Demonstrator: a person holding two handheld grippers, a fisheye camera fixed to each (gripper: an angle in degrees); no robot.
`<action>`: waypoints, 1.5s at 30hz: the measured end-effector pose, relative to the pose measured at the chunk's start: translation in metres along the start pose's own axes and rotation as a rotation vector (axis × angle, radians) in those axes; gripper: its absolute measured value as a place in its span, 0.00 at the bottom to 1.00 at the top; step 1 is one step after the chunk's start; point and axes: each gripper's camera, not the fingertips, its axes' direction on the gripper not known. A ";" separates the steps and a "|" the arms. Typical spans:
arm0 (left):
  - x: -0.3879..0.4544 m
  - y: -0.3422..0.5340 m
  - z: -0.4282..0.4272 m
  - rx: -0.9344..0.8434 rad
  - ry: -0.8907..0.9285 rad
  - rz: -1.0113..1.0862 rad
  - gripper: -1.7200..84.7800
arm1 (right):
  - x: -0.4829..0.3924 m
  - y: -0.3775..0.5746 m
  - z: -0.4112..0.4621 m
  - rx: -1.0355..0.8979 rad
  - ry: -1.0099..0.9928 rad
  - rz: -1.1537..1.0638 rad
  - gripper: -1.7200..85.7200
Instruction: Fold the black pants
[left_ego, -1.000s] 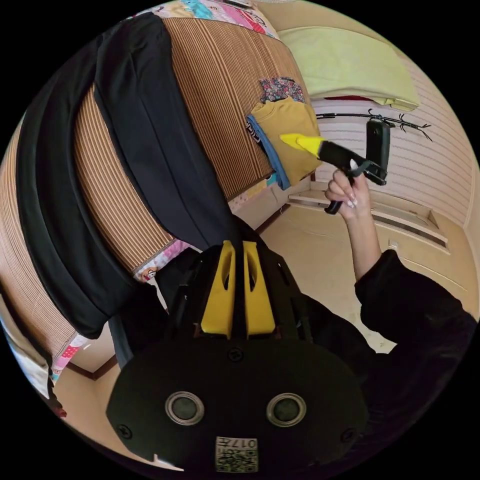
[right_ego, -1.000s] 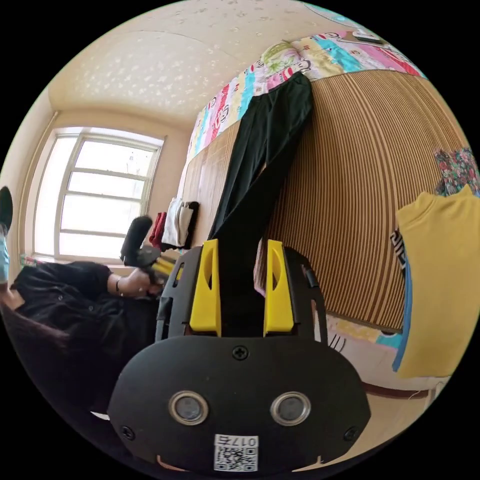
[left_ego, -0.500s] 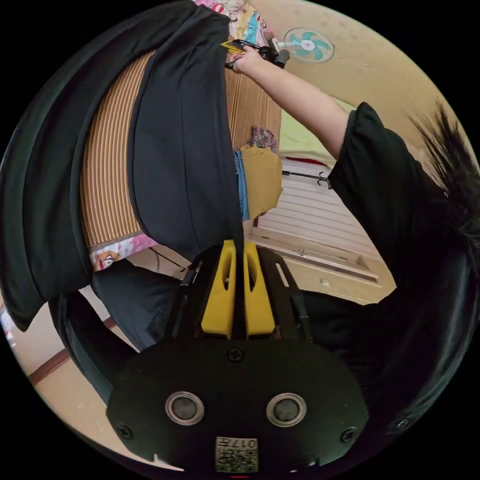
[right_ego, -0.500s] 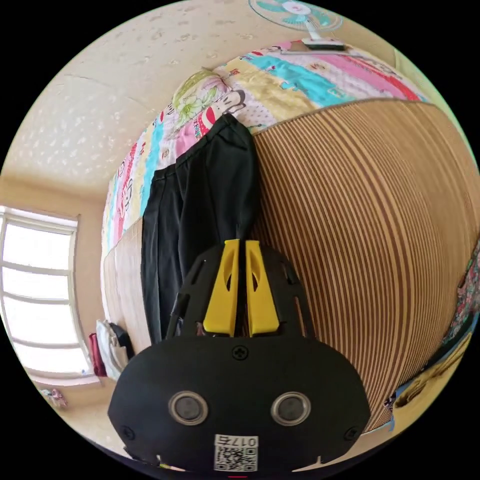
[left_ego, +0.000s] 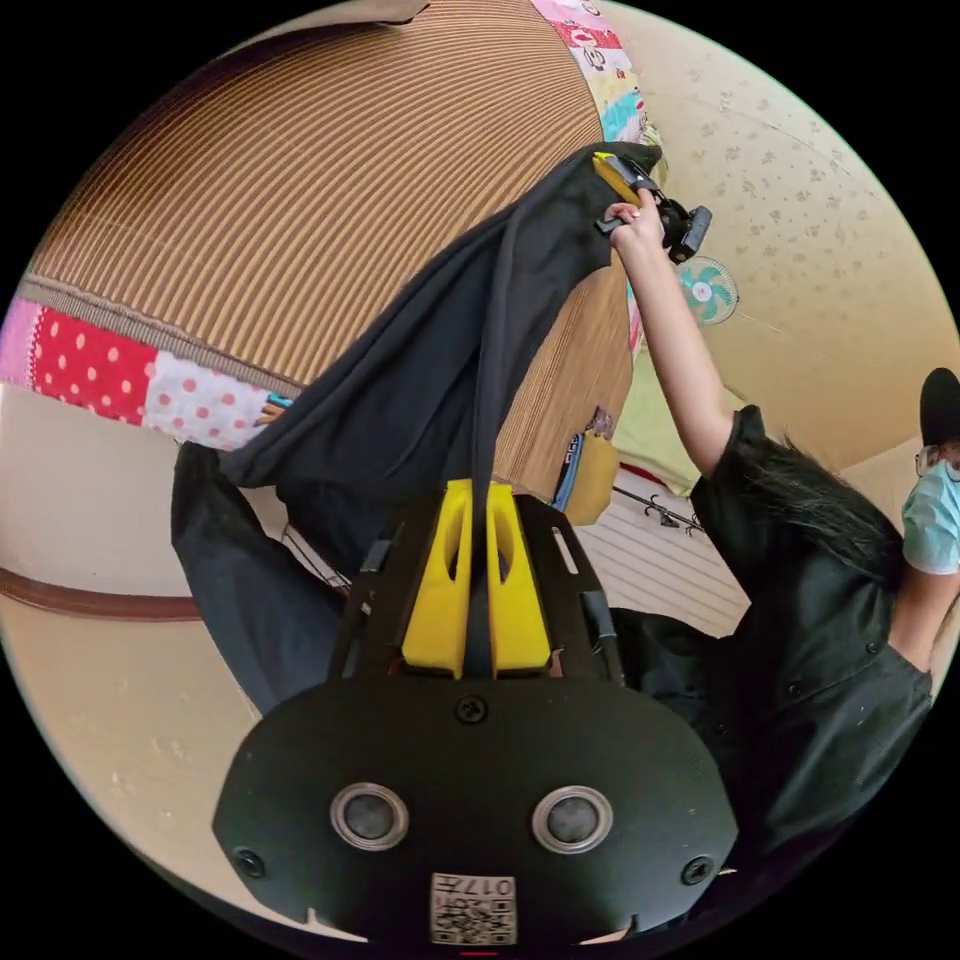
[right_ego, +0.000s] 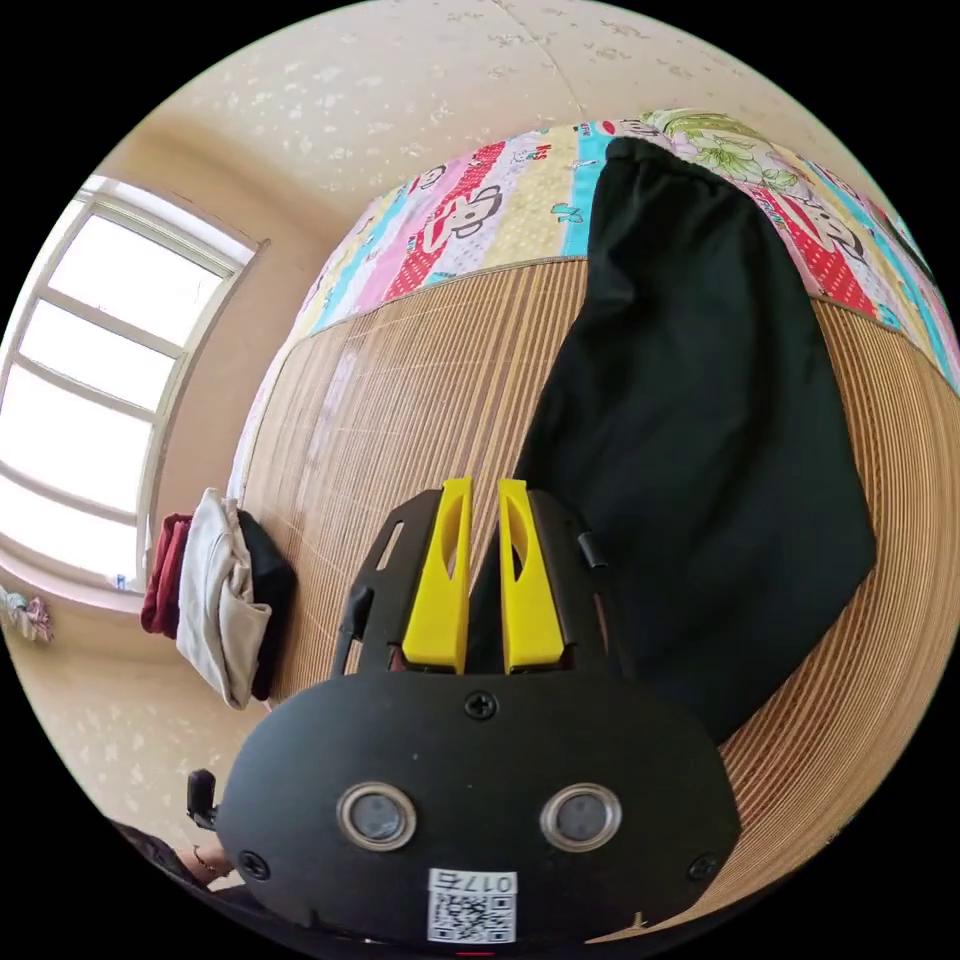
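The black pants (left_ego: 440, 370) hang stretched between both grippers above a striped bamboo mat (left_ego: 300, 180). My left gripper (left_ego: 478, 497) is shut on one edge of the fabric, which runs up from between its yellow jaws. At the far end the right gripper (left_ego: 612, 172), held in a person's hand, pinches the pants' other end. In the right gripper view my right gripper (right_ego: 484, 492) has its jaws close together with black cloth between them. The rest of the pants (right_ego: 700, 420) lies spread on the mat (right_ego: 400, 400), reaching the colourful quilt (right_ego: 480, 210).
A stack of folded clothes (right_ego: 215, 590) sits at the mat's edge near the window (right_ego: 80, 390). A yellow garment (left_ego: 592, 475) lies on the mat's far side. The person in a black top (left_ego: 810, 620) stands close; a second person (left_ego: 935, 500) is at the edge.
The right gripper, open a second ago, shut on the pants and carried that end up over the mat. The left stayed shut on the cloth and lifted. Both cameras swung round.
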 end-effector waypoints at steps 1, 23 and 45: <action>-0.006 -0.007 -0.001 -0.035 0.009 0.013 0.01 | -0.002 0.031 -0.010 -0.010 -0.018 -0.034 0.09; 0.022 0.018 0.006 -0.281 -0.015 0.226 0.06 | -0.034 0.392 -0.061 -0.095 0.111 0.419 0.12; 0.061 0.082 0.040 -0.003 -0.197 0.413 0.13 | 0.071 0.425 -0.152 0.001 -0.124 0.500 0.12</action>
